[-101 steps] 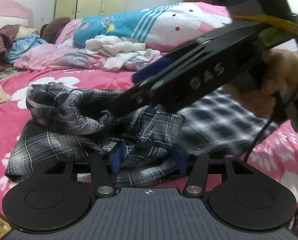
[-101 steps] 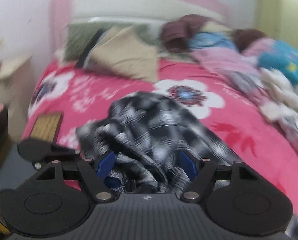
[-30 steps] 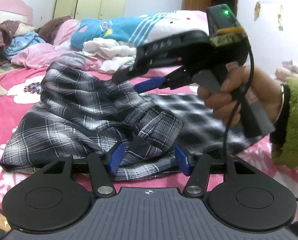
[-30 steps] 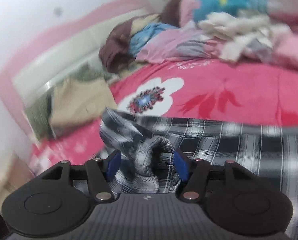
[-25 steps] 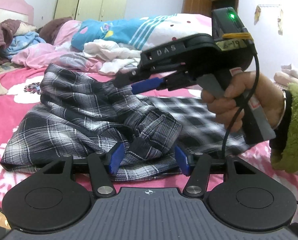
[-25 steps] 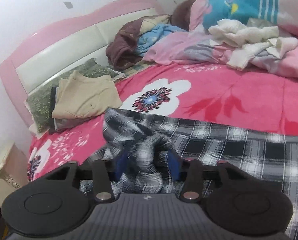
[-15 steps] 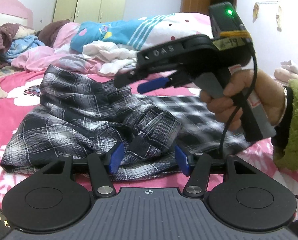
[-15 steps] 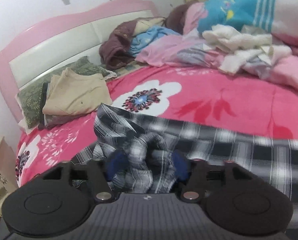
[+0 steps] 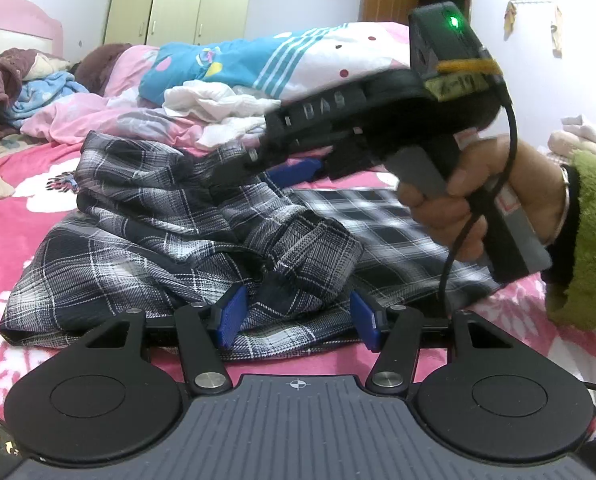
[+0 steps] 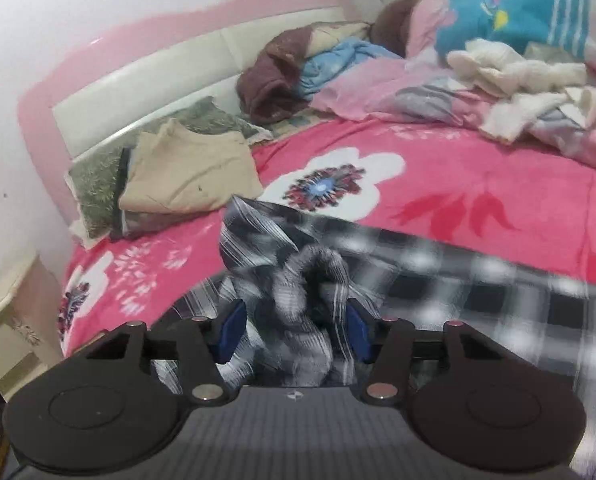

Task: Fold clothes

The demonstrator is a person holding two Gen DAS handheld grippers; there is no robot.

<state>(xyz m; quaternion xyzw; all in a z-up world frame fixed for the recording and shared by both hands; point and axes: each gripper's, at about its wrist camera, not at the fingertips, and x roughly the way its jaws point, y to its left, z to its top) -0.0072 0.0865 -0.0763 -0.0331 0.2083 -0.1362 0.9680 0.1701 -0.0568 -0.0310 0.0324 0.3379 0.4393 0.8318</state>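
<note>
Black-and-white plaid woven shirt [image 9: 170, 240] lying rumpled across the pink flower-printed bedspread [image 10: 478, 184], its right part flat, its left part heaped in folds; left gripper [image 9: 298, 316] low at the near hem, blue pads apart with a bunched cuff between them, no grip evident; right gripper [image 10: 292, 330], held in a hand [image 9: 470, 208] with a green fleece sleeve [image 9: 590, 240], raised over the far side, its pads apart around a lifted fold, contact not discernible through blur. Judged step: laying a sleeve across the body; to do it well, carry the fold level, keep the hem pinned, and smooth before release. Compared with half a second ago, the right gripper has drifted slightly right; the heap is unchanged.
</note>
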